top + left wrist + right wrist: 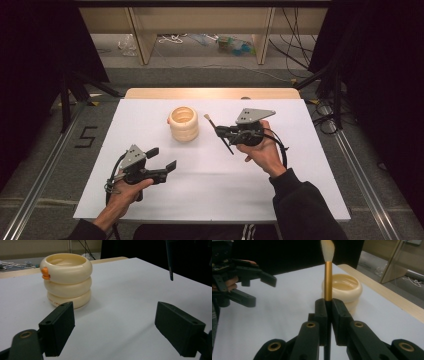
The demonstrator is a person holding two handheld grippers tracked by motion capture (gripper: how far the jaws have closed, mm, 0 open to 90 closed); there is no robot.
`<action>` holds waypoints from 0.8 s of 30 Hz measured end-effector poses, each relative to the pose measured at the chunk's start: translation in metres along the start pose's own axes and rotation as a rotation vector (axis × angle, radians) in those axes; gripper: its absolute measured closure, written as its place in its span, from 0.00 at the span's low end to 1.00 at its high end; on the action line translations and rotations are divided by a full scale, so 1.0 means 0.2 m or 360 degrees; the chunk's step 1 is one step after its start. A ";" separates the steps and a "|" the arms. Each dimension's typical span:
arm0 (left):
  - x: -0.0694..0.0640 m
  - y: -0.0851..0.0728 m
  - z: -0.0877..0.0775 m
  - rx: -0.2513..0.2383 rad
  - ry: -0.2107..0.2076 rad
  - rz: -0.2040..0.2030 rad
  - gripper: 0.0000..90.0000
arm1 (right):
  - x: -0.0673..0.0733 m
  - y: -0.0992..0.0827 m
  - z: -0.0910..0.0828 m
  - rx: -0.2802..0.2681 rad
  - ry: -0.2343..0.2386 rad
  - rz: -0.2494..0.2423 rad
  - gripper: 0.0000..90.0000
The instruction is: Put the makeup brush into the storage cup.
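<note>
1. The left hand (125, 192) comes in from the near edge, sleeve dark, and holds the left gripper (162, 159) low over the tabletop (210, 200).
2. That gripper points to the right and a little away from the person; its jaws stand wide apart with nothing between them.
3. The right hand (262, 152) holds the right gripper (220, 131), raised and pointing left.
4. Its jaws are clamped on a brush (327, 277), gripping the handle, bristles upward.

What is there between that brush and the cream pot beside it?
Nothing visible. The right gripper has its fingers shut on the brush, and bare white table lies between it and the cream pot. The open left gripper is off to the side.
</note>
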State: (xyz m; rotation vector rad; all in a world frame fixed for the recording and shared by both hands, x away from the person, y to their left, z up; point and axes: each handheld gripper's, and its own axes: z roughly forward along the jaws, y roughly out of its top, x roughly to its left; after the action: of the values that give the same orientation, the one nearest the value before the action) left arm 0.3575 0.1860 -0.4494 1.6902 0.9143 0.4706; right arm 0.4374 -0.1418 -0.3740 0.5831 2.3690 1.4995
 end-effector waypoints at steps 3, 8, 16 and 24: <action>-0.04 0.00 0.03 -0.0001 -0.0029 0.0017 0.18 | 0.04 0.01 0.03 -0.0015 0.0021 -0.0033 0.93; -0.08 0.01 0.09 -0.0007 -0.0076 0.0041 0.18 | 0.08 0.02 0.05 -0.0042 0.0066 -0.0034 0.93; -0.13 0.02 0.14 -0.0029 -0.0134 0.0032 0.18 | 0.13 0.02 0.10 -0.0052 0.0125 -0.0041 0.93; -0.17 0.02 0.16 -0.0045 -0.0177 0.0027 0.18 | 0.18 0.02 0.14 -0.0049 0.0187 -0.0047 0.93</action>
State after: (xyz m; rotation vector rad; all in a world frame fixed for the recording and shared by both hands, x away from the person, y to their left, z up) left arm 0.3609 0.1390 -0.4511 1.6824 0.8096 0.3948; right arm 0.4180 -0.1004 -0.3824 0.4622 2.4252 1.5956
